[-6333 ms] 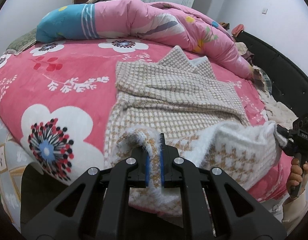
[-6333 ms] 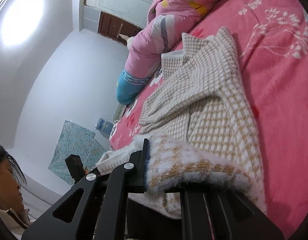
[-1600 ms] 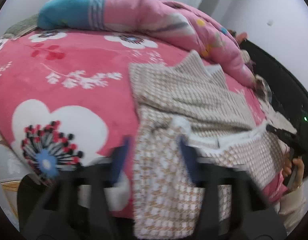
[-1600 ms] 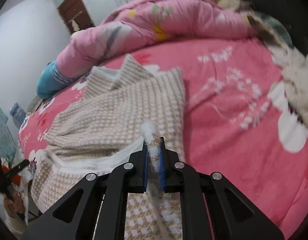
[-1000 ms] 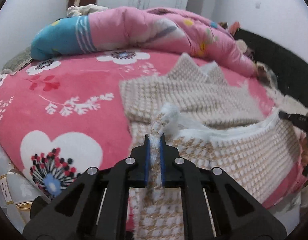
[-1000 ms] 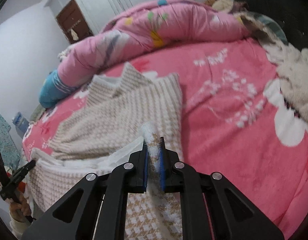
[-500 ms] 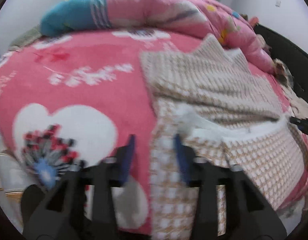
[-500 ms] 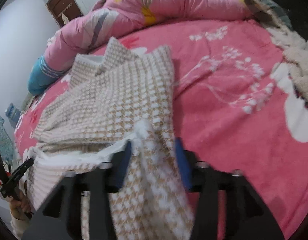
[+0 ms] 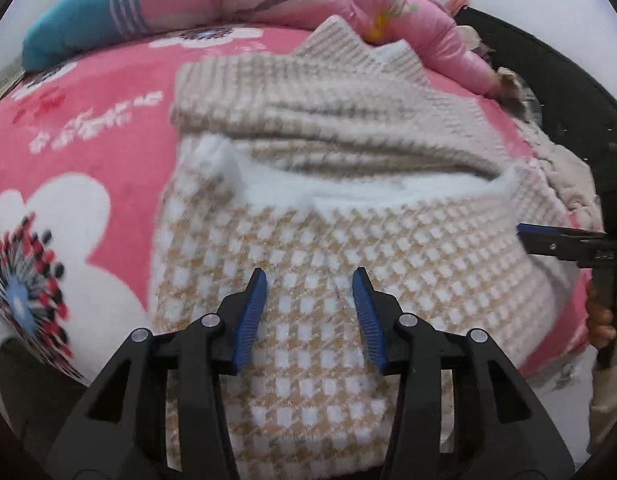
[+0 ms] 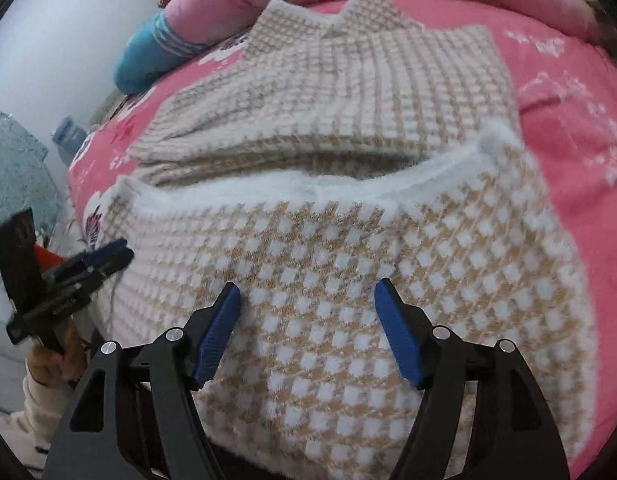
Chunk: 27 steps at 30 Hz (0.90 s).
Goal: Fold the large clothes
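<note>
A beige and white houndstooth knit garment (image 9: 348, 208) lies on the pink flowered bed, its lower part folded up over itself, fuzzy white hem edge across the middle. It also shows in the right wrist view (image 10: 348, 240). My left gripper (image 9: 310, 312) is open and empty just above the near fold, at its left part. My right gripper (image 10: 308, 328) is open and empty above the near fold. The right gripper also appears at the right edge of the left wrist view (image 9: 564, 240); the left gripper shows at the left of the right wrist view (image 10: 68, 272).
A rolled pink and blue quilt (image 9: 228, 4) lies along the far side of the bed (image 9: 88, 140). A dark bed frame (image 9: 568, 100) with beige cloth (image 9: 568, 176) is on the right. The garment's near fold hangs over the bed's front edge.
Both grippers were shut on the garment's hem a second ago; both have opened and let it go, and the folded part now rests on the garment.
</note>
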Each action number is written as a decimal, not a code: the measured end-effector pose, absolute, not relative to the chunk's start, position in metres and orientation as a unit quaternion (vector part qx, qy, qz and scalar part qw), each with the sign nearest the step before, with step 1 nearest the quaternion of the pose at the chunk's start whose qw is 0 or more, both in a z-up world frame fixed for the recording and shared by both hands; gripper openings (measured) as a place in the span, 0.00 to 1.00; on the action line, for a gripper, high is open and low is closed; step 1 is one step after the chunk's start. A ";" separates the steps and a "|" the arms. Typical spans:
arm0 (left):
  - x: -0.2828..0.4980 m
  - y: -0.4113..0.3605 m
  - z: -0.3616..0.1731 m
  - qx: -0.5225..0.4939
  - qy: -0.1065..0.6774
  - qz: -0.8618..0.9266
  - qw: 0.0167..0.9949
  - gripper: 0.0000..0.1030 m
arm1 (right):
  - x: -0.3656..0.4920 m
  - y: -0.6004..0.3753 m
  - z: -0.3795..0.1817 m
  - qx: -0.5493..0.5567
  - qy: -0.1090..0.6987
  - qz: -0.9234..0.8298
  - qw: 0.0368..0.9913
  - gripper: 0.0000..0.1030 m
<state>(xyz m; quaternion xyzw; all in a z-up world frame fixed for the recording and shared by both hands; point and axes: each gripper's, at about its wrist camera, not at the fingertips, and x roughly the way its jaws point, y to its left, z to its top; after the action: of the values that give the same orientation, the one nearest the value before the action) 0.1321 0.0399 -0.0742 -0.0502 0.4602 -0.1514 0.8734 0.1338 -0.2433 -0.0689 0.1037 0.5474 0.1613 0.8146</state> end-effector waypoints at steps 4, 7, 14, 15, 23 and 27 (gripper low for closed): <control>0.125 0.031 -0.070 -0.020 0.439 -0.131 0.889 0.05 | 0.128 -0.238 -0.063 0.116 0.540 0.195 0.811 0.20; 0.122 0.029 -0.066 -0.010 0.432 -0.126 0.893 0.03 | 0.124 -0.229 -0.056 0.085 0.530 0.188 0.823 0.06; 0.112 0.036 -0.028 0.002 0.377 -0.121 0.918 0.02 | 0.120 -0.232 -0.019 0.083 0.480 0.177 0.855 0.05; 0.112 0.038 -0.021 0.001 0.367 -0.117 0.923 0.02 | 0.121 -0.231 -0.015 0.080 0.474 0.177 0.859 0.05; 0.146 0.038 -0.071 0.018 0.420 -0.090 0.903 0.05 | 0.154 -0.213 -0.066 0.029 0.493 0.133 0.859 0.04; 0.143 0.039 -0.075 0.015 0.407 -0.095 0.909 0.08 | 0.160 -0.215 -0.082 0.036 0.497 0.132 0.857 0.04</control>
<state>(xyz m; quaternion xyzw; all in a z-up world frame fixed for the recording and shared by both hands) 0.1431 0.0393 -0.0746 0.0152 0.4066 -0.0951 0.9085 0.1602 -0.2146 -0.0821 0.0359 0.4970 0.1321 0.8569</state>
